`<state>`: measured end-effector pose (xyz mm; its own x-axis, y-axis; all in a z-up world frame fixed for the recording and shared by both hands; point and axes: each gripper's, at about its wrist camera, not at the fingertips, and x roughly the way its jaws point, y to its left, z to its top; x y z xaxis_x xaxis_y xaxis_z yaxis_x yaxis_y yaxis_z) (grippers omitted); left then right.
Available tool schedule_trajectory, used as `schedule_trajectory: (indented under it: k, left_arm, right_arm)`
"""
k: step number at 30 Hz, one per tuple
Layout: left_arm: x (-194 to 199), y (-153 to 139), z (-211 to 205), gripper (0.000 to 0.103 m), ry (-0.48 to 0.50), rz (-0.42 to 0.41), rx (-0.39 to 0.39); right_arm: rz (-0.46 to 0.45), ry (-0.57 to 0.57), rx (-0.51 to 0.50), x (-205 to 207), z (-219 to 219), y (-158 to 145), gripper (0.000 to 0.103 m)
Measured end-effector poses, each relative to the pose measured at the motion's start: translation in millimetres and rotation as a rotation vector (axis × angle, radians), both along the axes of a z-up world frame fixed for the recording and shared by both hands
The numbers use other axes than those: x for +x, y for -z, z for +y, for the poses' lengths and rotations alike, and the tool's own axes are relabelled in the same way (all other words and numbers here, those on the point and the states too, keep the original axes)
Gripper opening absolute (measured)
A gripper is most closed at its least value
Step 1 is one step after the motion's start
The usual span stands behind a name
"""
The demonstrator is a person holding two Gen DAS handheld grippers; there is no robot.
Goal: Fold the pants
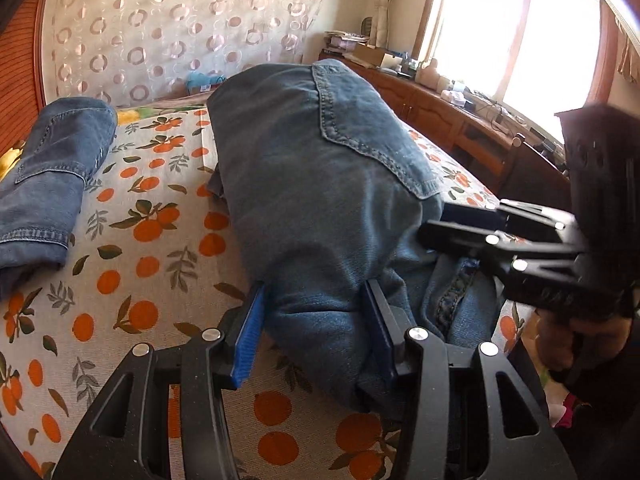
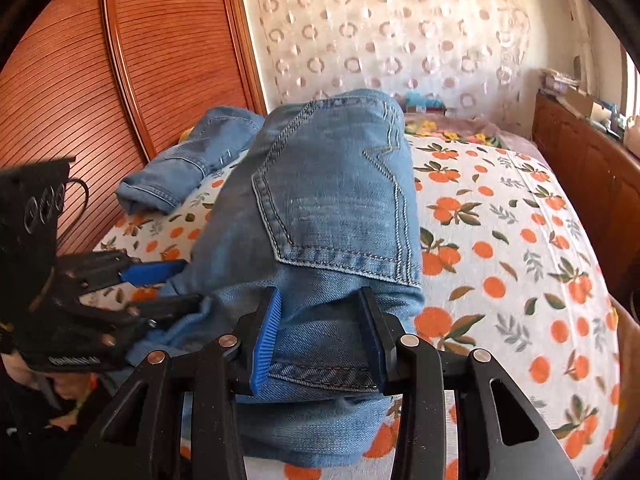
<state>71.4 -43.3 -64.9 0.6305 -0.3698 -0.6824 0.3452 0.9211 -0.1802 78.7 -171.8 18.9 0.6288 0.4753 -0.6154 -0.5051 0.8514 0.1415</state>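
left gripper (image 1: 316, 320): angling down toward the bed, both blue pads pressing into a bunched fold of the jeans (image 1: 320, 184), so it's clamping denim and not hanging open

right gripper (image 2: 320, 334): also tilting downward, pinching the waistband end of the same jeans between its pads, a stitched band sitting right in the jaws

hand (image 1: 576, 340): a person's hand is wrapping the right gripper's handle, showing just right of the left gripper in the left wrist view

where the jeans are: bundled up directly ahead of both grippers, draping up and over, with the bedsheet (image 2: 500, 240) underneath

which way they're pointing: the long axis is running straight away from the grippers toward the curtain (image 2: 380, 32); back pocket facing up, gripped end nearest the cameras

second pair of jeans (image 1: 48, 184): lying folded on the sheet, off to the left of the left gripper and apart from the held pair

wooden cabinet (image 1: 460, 120): running along to the right of the grippers under the bright window (image 1: 520, 32), cluttered on top

slatted wooden panel (image 2: 120, 60): standing behind the left gripper's side

in the way: nothing's sitting between the grippers and the denim, they're already on it
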Motion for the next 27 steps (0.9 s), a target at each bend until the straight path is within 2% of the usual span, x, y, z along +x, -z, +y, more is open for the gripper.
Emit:
schedule_trajectory:
  k: [8,16,21,27]
  left_arm:
    - [-3.1,0.1,-0.5,0.049,-0.008,-0.009,0.004]
    - [-3.0,-32.4,-4.3,0.049,-0.012,-0.067,0.046]
    - [17.2,-57.4,-6.4,0.049,-0.013,-0.103,0.059]
    - [63.1,-84.5,-33.0,0.049,0.059,-0.124,0.078]
  right_arm:
    - [-0.04,0.014,-0.035,-9.4,9.9,6.0,0.04]
    - [0.009,-0.005,0.002,-5.2,-10.8,-16.7,0.04]
    - [0.005,0.003,0.007,-9.2,-18.8,-19.3,0.04]
    - [-0.003,0.016,0.003,-12.8,-23.8,-20.5,0.04]
